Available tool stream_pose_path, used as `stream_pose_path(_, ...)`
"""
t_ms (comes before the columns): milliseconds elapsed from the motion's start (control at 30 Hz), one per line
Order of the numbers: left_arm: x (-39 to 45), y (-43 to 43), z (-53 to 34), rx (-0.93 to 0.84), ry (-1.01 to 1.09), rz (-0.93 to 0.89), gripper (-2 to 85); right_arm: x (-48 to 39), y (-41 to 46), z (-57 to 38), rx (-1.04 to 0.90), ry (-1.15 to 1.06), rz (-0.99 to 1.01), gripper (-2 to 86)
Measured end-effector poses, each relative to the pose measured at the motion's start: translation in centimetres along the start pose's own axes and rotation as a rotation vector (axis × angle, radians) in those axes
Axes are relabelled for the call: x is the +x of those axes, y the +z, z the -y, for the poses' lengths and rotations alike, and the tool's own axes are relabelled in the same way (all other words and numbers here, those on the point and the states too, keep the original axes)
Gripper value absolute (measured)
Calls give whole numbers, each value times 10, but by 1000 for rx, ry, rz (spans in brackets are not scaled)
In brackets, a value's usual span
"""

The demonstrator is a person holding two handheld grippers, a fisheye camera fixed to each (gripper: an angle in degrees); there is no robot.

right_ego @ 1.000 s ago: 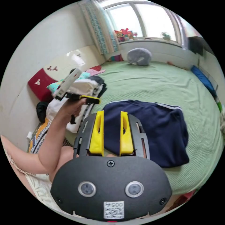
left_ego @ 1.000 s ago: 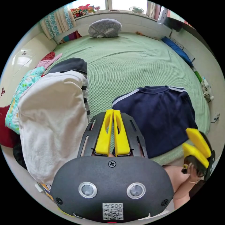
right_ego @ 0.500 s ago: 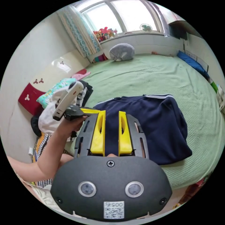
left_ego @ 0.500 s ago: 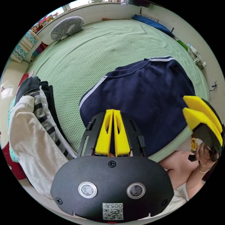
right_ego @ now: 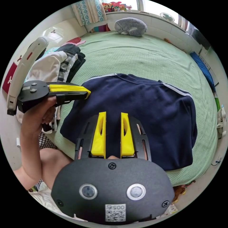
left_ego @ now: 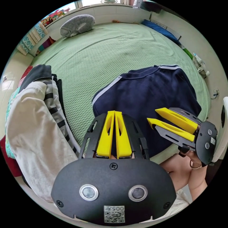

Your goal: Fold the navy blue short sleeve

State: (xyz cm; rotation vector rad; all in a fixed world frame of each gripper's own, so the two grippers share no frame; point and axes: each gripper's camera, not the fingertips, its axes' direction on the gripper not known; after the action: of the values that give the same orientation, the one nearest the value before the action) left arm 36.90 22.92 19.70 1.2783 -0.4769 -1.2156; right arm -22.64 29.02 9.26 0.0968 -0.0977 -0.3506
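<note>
Navy shirt [right_ego: 142,104] lies on green bedspread [left_ego: 99,54]; left hand-held gripper [left_ego: 114,114] clenched empty, right hand-held gripper [right_ego: 112,115] released.

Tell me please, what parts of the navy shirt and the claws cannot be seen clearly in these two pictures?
- Navy shirt, near hem: in both views the camera housing and that view's own claw cover it.
- Its sleeves: not distinguishable on the green bedspread; maybe tucked under.
- Left claw: whether its tips touch the shirt; it could be hovering.
- Clothes pile, lower layers: in the left gripper view the white garment covers them.
- Right claw: contact with the shirt also unclear.
</note>
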Motion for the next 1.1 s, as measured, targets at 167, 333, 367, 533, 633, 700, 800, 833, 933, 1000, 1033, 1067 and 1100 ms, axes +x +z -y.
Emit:
stream_pose_path(167,-23,3,-5,24,-32,-42,-2,-22,17,19,-42,-37,-40,83)
stream_pose_path(333,-31,12,-5,9,-41,-72,-2,-24,36,32,-64,-56,-28,94)
stream_pose_path(367,-31,16,-4,0,-34,-62,-2,-23,36,35,-65,-55,-14,95)
stream_pose_path(533,-31,34,1,-25,-8,-39,-2,-29,40,46,-76,-58,-26,97)
stream_pose_path(633,-35,36,-2,-11,-6,-48,-2,-37,42,53,-83,-61,-63,96)
stream_pose_path(700,-36,36,-7,19,16,-47,-3,-40,43,57,-92,-69,-78,95)
stream_pose_path(800,-38,39,-12,49,41,-35,-3,-42,44,65,-113,-55,-79,94)
stream_pose_path(833,-41,38,-11,38,27,-47,-2,-42,44,67,-115,-55,-77,94)
stream_pose_path(933,-47,35,-8,11,24,-64,-2,-41,44,67,-97,-62,-69,95)
stream_pose_path(1000,-50,28,-9,26,40,-61,0,-40,43,67,-81,-78,-61,95)
stream_pose_path(1033,-51,20,-13,64,47,-60,3,-38,43,67,-74,-78,-49,95)
stream_pose_path(1067,-55,10,-17,117,37,-55,6,-36,42,68,-72,-71,-35,96)
stream_pose_path(1100,-57,6,-19,143,22,-51,8,-35,42,69,-72,-68,-29,96)
